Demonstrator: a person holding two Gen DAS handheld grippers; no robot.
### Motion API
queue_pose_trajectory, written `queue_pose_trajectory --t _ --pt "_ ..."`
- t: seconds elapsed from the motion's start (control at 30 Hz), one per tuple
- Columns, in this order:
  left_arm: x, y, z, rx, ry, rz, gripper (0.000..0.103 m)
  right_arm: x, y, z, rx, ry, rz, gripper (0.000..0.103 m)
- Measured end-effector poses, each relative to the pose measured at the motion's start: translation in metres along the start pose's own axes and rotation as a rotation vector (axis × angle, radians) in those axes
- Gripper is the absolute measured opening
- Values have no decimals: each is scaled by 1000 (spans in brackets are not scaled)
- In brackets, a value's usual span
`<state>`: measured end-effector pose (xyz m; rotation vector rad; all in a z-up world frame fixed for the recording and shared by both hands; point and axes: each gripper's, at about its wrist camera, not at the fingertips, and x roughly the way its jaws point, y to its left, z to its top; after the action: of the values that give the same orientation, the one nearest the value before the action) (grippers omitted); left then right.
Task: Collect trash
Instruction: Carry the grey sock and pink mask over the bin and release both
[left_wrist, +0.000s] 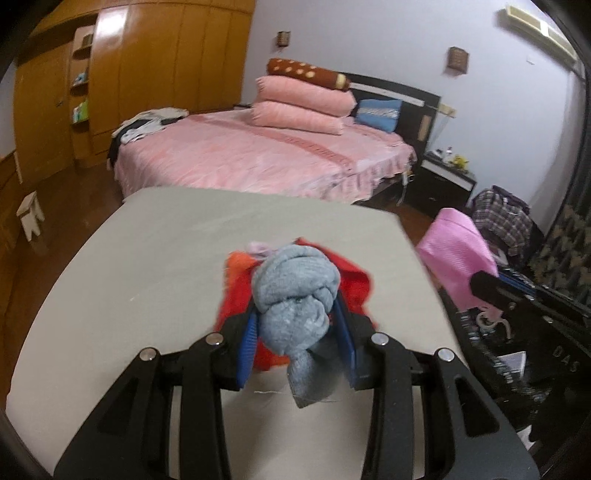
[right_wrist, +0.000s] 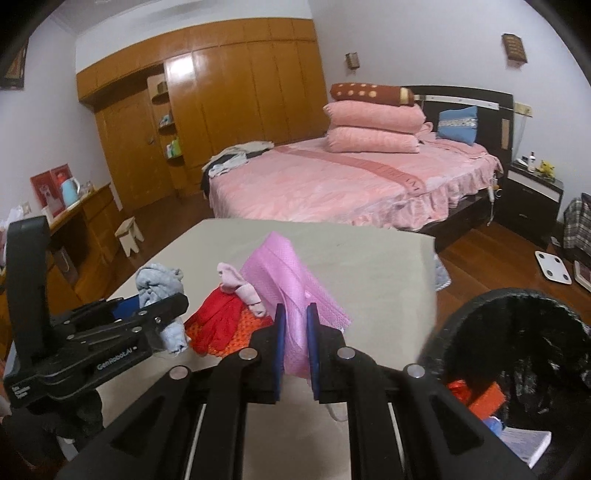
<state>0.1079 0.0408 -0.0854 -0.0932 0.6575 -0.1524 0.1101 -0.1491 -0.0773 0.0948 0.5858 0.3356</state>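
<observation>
Nearest the right wrist camera, the right gripper (right_wrist: 295, 343) is clamped on a pink mask (right_wrist: 291, 288), lifted clear of the table (right_wrist: 369, 266) and not yet over the black-lined bin (right_wrist: 517, 354) at the table's right edge. That bin already holds some red and white scraps, so part of the collecting looks done. Beside it, the left gripper (left_wrist: 295, 325) pinches a balled grey sock (left_wrist: 295, 291) between its blue pads, raised just above the rest of the pile. On the table beyond lie a red cloth (right_wrist: 214, 325) over an orange one (right_wrist: 247, 328), with a small pink sock (right_wrist: 240, 291) draped on top; these appear still to be cleared. By this reading the task is roughly midway: two items in hand awaiting the drop, three or so left. Farther back stands the pink bed (right_wrist: 351, 177), untouched.
</observation>
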Motion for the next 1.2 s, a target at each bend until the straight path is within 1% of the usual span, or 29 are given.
queue_pose_trajectory --t 0.2,0.37,0.6,0.77,0.97,1.2 --pt "-12 -42 11 35 -37 -76 36 -29 -25 3 36 -43 -36 11" --pt "-20 -75 20 81 -60 -119 36 -49 -47 5 62 -74 -81 11" --pt "-21 -127 29 147 -80 -194 36 -78 -89 7 93 -113 -180 11" --pt "-13 -170 33 203 -81 -257 37 -97 -123 5 124 -126 -250 11" --pt "4 -219 27 273 -62 -334 37 -114 -167 -6 171 -123 -341 11" --pt "28 -263 20 324 -38 -396 37 -126 -206 -20 215 -107 -412 11"
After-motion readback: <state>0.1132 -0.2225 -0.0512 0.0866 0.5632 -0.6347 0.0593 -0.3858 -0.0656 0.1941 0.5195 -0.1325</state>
